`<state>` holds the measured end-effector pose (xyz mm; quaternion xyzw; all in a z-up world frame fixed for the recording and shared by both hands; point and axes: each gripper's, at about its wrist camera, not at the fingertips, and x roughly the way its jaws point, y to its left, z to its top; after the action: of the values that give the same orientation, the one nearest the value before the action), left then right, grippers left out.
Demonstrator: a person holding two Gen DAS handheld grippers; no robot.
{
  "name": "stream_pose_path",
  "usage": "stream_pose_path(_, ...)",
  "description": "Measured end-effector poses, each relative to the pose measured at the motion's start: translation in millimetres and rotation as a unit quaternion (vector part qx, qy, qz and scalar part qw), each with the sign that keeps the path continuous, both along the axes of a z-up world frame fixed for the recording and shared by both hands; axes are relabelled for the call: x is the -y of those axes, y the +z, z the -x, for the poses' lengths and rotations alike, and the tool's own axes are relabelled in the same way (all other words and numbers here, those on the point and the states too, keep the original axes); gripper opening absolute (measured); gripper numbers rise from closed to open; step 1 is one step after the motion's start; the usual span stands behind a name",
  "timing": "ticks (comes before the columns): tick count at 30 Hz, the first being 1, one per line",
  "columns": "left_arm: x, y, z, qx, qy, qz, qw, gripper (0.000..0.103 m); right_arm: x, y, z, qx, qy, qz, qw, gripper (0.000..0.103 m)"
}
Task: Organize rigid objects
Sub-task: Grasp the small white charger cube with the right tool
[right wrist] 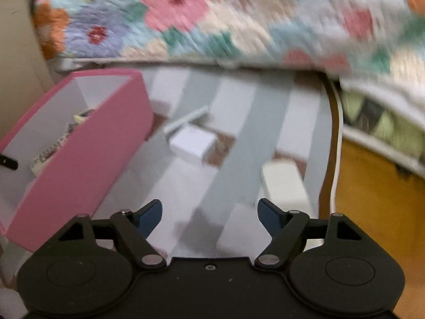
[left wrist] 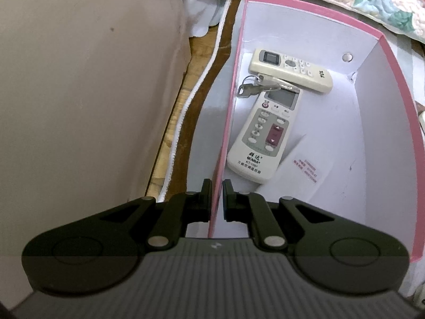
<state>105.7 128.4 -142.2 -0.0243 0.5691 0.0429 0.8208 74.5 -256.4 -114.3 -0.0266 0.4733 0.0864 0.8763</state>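
Pink box (left wrist: 366, 30) wall pinched by L jaws; R jaws wide, empty.

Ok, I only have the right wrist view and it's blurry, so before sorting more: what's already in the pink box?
Observer: Two remote controls, one lying across the far end, one lengthwise.
Operator: Anything else in there?
Observer: A bunch of keys lying where the remotes meet.
Operator: Is the box being held?
Observer: Yes, the left tongs are shut on the pink box's near wall.
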Motion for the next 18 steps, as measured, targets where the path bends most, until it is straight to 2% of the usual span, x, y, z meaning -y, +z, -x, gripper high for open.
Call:
stream_pose_path(11, -1, -1, 0, 0.002, 0.000, 0.003, 1.0000, 0.008, 32, -22, 8, -0.041, -0.074, -0.024, 0.996, 0.080)
stream_pose_path(14, -1, -1, 0, 0.002, 0.001, 0.004, 1.0000, 0.008, 39, -27, 5, -0.052, -0.093, -0.053, 0.993, 0.078)
stream_pose_path(18, -3, -1, 0, 0.000, 0.007, 0.012, 0.9999, 0.008, 38, -33, -6, -0.059, -0.101, -0.040, 0.992, 0.076)
